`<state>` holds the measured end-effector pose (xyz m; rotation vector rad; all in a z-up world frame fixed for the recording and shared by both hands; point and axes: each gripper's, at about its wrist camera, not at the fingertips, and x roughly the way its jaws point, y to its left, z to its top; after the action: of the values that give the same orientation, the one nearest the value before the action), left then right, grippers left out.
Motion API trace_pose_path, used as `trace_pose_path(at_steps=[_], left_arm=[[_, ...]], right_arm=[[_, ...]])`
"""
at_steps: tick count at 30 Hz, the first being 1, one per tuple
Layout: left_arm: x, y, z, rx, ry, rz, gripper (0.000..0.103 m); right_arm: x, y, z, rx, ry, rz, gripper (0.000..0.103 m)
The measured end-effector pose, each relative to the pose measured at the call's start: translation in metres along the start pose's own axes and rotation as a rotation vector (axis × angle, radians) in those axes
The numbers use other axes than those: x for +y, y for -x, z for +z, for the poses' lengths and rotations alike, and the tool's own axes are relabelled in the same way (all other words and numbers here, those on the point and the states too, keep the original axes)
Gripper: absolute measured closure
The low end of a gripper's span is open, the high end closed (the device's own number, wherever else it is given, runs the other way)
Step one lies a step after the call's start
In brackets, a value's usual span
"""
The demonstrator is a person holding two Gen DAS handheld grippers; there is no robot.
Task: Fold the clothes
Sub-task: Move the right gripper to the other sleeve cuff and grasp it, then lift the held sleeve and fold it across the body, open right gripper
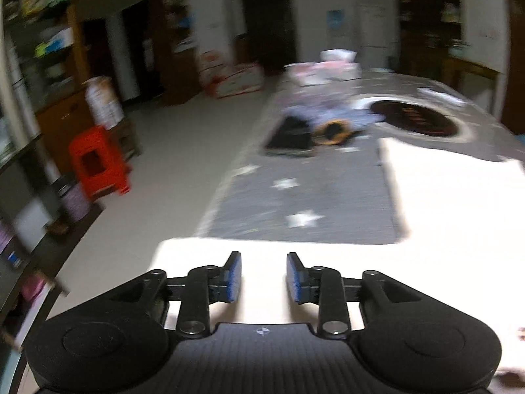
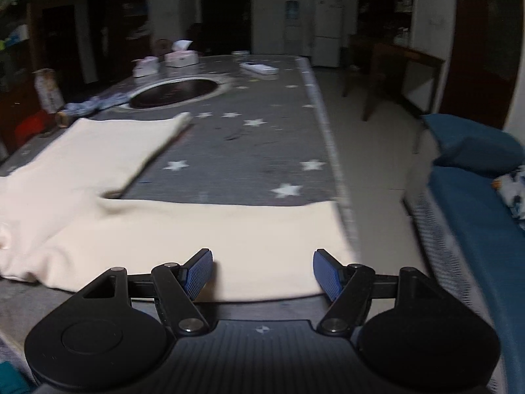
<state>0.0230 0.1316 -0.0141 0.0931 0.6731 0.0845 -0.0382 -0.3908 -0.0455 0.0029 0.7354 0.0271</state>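
Observation:
A cream garment lies spread flat on the grey star-patterned table; it looks like trousers, with one leg across the near edge and the other running away to the left. It also shows in the left wrist view, overexposed and blurred. My left gripper is open and empty, its blue pads just above the garment's near left part. My right gripper is wide open and empty above the garment's near right end, close to the table's right edge.
On the table farther off are a dark round inset, a crumpled blue cloth, a black flat object, tissue boxes and a white remote. A red stool stands left, a blue sofa right.

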Motion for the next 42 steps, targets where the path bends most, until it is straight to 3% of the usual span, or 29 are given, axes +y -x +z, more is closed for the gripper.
trace_pose_path(at_steps=[2, 8, 16, 24, 28, 31, 42], left_arm=[[-0.019, 0.009, 0.002, -0.028, -0.028, -0.058, 0.061], [-0.078, 0.028, 0.002, -0.074, -0.133, -0.220, 0.054], [-0.135, 0.040, -0.009, -0.088, -0.238, -0.381, 0.051], [-0.169, 0.043, -0.019, -0.083, -0.318, -0.454, 0.047], [-0.179, 0.046, -0.023, -0.077, -0.337, -0.482, 0.046], [-0.188, 0.049, -0.026, -0.073, -0.363, -0.505, 0.045], [-0.221, 0.053, -0.038, -0.080, -0.461, -0.604, 0.045]], right_arm=[[-0.006, 0.003, -0.002, -0.005, -0.016, -0.033, 0.034], [-0.022, 0.005, -0.007, 0.015, -0.100, -0.060, 0.041], [-0.034, 0.005, -0.011, 0.017, -0.188, -0.075, 0.050], [-0.034, 0.004, -0.010, -0.006, -0.196, -0.079, 0.061], [-0.032, 0.003, -0.008, -0.016, -0.185, -0.068, 0.084], [-0.029, 0.003, -0.007, -0.028, -0.180, -0.046, 0.091], [-0.029, 0.026, 0.014, -0.126, -0.151, -0.029, 0.095]])
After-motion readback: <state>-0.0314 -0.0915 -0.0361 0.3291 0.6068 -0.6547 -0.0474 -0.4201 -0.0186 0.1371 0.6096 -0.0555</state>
